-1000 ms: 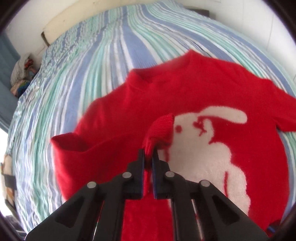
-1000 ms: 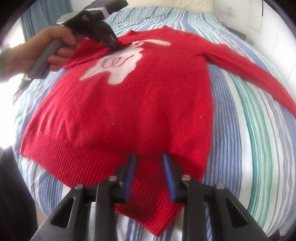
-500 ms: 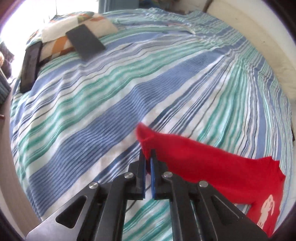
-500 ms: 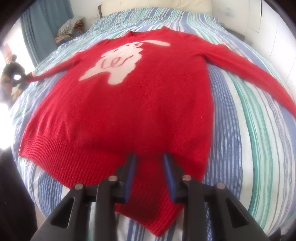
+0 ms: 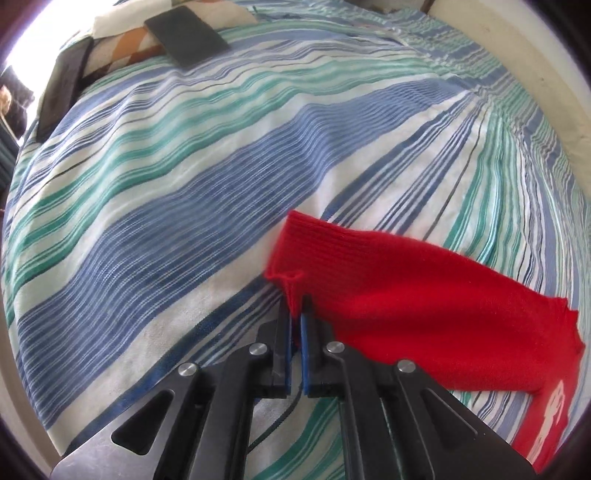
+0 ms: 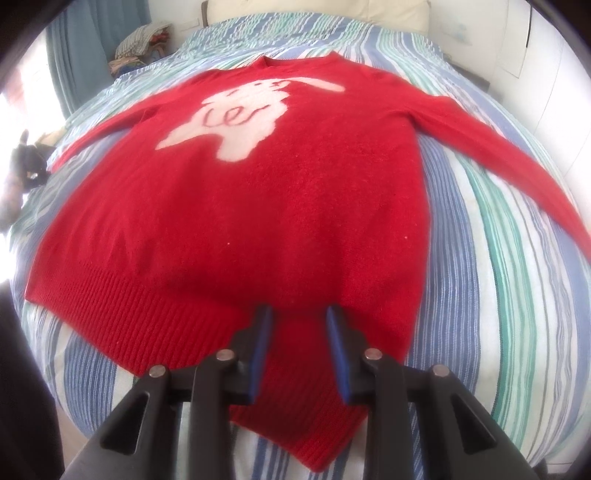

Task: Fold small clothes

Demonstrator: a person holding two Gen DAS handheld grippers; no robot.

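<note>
A red knit sweater [image 6: 266, 206] with a white rabbit motif lies face up on the striped bed, both sleeves spread out. My left gripper [image 5: 295, 306] is shut on the cuff edge of its left sleeve [image 5: 406, 310], which is stretched out over the bedspread in the left wrist view. My right gripper [image 6: 298, 317] is open and empty, its fingers hovering just above the ribbed hem [image 6: 155, 332] near the sweater's lower right corner. The left gripper [image 6: 26, 173] shows small and blurred at the far left of the right wrist view.
The bed is covered by a blue, green and white striped spread [image 5: 192, 206]. Two dark flat objects [image 5: 186, 35] and a patterned pillow [image 5: 122, 48] lie at its far end. A pile of clothes [image 6: 138, 40] sits by the curtain. A white wall [image 6: 535, 51] stands right.
My left gripper has carried the sleeve cuff from over the rabbit motif out to the left, unfolding the sleeve flat onto the bed. My right gripper has stayed open over the hem.
</note>
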